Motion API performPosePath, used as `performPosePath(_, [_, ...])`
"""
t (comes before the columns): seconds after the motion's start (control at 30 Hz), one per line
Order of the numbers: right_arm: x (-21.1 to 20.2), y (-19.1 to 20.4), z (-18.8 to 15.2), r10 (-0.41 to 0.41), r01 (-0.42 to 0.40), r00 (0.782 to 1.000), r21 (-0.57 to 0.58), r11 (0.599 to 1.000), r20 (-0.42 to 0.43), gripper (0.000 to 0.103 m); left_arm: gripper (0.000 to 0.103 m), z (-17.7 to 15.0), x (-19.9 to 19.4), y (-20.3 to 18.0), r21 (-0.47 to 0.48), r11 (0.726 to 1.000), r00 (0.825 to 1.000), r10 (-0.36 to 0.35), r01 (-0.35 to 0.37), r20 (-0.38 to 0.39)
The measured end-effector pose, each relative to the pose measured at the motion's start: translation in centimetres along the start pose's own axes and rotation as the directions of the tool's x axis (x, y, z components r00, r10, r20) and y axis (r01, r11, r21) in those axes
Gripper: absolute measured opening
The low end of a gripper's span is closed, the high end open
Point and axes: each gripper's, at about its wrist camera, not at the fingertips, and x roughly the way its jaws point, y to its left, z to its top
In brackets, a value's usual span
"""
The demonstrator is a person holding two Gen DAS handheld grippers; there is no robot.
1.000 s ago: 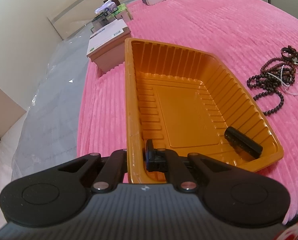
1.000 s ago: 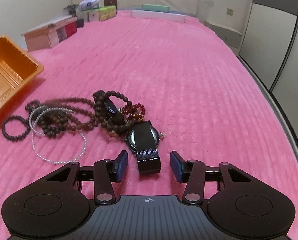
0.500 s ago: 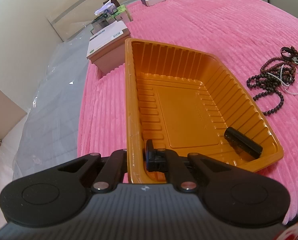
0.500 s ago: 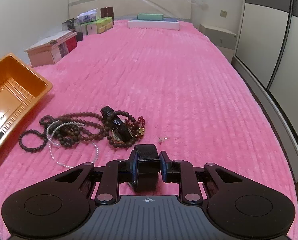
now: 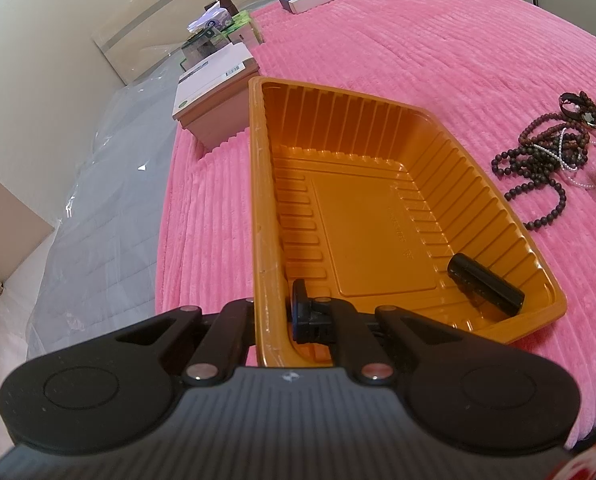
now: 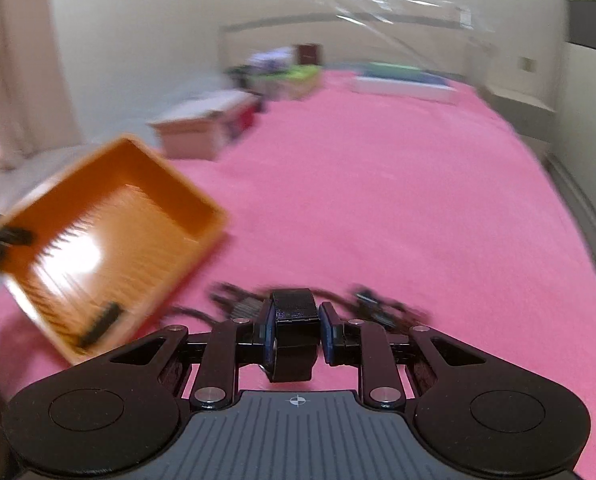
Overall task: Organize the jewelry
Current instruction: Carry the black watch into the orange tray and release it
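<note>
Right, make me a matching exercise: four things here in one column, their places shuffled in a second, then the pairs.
Things:
1. watch
2. black bar
3. bead strings
4. orange tray

Places:
A. loose on the pink bedspread
B. rim pinched in the left tongs
C. clamped in the right tongs
D. lying in the tray's corner

Pairs: 1-C, 2-D, 3-A, 4-B

Left gripper [image 5: 275, 312] clamped tight on the orange tray [image 5: 263, 184] wall, pitched down. Right gripper [image 6: 295, 330] pinching a black watch [image 6: 293, 336] band, lifted.
</note>
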Motion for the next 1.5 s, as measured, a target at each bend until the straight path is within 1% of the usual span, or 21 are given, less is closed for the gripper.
performPosePath(0.07, [1.1, 2.2, 0.9, 0.068, -0.068, 0.998, -0.016, 0.998, 0.001, 0.023, 0.003, 0.0, 0.0, 0.0, -0.002, 1.000, 1.000, -0.001, 0.001, 0.000])
performPosePath(0.13, [2.5, 4.3, 1.6, 0.119, -0.119, 0.993, -0.042, 0.992, -0.006, 0.023, 0.003, 0.0, 0.0, 0.0, -0.002, 1.000, 1.000, -0.001, 0.001, 0.002])
performPosePath(0.3, [6.0, 8.0, 2.5, 0.180, -0.183, 0.983, -0.068, 0.981, -0.048, 0.023, 0.003, -0.1, -0.1, 0.1, -0.005, 1.000, 1.000, -0.005, 0.005, 0.004])
performPosePath(0.37, [7.2, 9.1, 2.7, 0.187, -0.192, 0.980, -0.073, 0.979, -0.062, 0.023, 0.003, -0.1, 0.0, 0.1, -0.007, 1.000, 1.000, -0.006, 0.006, 0.006])
performPosePath(0.53, [9.3, 10.5, 2.4, 0.197, -0.204, 0.976, -0.066, 0.977, -0.096, 0.023, 0.003, -0.4, 0.0, 0.2, -0.012, 1.000, 1.000, -0.011, 0.011, 0.008])
performPosePath(0.63, [9.9, 10.7, 2.4, 0.198, -0.205, 0.975, -0.066, 0.976, -0.104, 0.023, 0.003, -0.4, 0.0, 0.2, -0.011, 1.000, 1.000, -0.011, 0.011, 0.009])
performPosePath(0.73, [10.5, 10.5, 2.2, 0.218, -0.224, 0.968, -0.040, 0.974, -0.120, 0.023, 0.003, -0.4, 0.0, 0.2, -0.012, 1.000, 1.000, -0.011, 0.011, 0.009])
performPosePath(0.77, [10.6, 10.4, 2.2, 0.227, -0.232, 0.966, -0.033, 0.972, -0.122, 0.023, 0.003, -0.4, 0.0, 0.2, -0.012, 1.000, 1.000, -0.011, 0.011, 0.009])
performPosePath(0.83, [10.3, 10.1, 2.3, 0.264, -0.266, 0.961, -0.013, 0.964, -0.086, 0.024, 0.003, -0.4, 0.0, 0.2, -0.016, 1.000, 1.000, -0.021, 0.021, 0.008])
performPosePath(0.87, [10.1, 9.9, 2.4, 0.272, -0.273, 0.960, -0.002, 0.962, -0.072, 0.027, 0.003, -0.4, 0.0, 0.2, -0.015, 1.000, 1.000, -0.017, 0.017, 0.009])
performPosePath(0.93, [9.2, 9.5, 2.5, 0.270, -0.270, 0.962, 0.007, 0.963, -0.040, 0.052, 0.003, -0.4, 0.0, 0.2, -0.013, 1.000, 1.000, -0.015, 0.015, 0.007])
performPosePath(1.0, [8.4, 8.8, 2.2, 0.245, -0.245, 0.969, 0.007, 0.969, -0.018, 0.055, 0.003, -0.3, 0.0, 0.3, -0.017, 1.000, 1.000, -0.016, 0.016, 0.007])
performPosePath(1.1, [7.3, 7.3, 0.9, 0.196, -0.196, 0.980, 0.009, 0.981, -0.018, 0.055, 0.003, -0.3, 0.1, 0.2, -0.016, 1.000, 1.000, -0.014, 0.014, 0.007])
performPosePath(1.27, [5.1, 3.5, -2.7, 0.059, -0.057, 0.998, 0.063, 0.996, -0.029, 0.056, 0.003, -0.3, 0.2, 0.2, -0.019, 1.000, 1.000, -0.011, 0.011, 0.005])
performPosePath(1.37, [3.6, 1.3, -4.7, -0.030, 0.031, 0.999, 0.084, 0.996, -0.018, 0.056, 0.003, -0.4, 0.2, 0.3, -0.023, 1.000, 1.000, -0.011, 0.011, 0.004])
performPosePath(1.5, [1.8, -1.7, -6.8, -0.132, 0.134, 0.991, 0.115, 0.984, -0.020, 0.056, 0.003, -0.3, 0.1, 0.1, -0.022, 1.000, 1.000, -0.006, 0.006, 0.005])
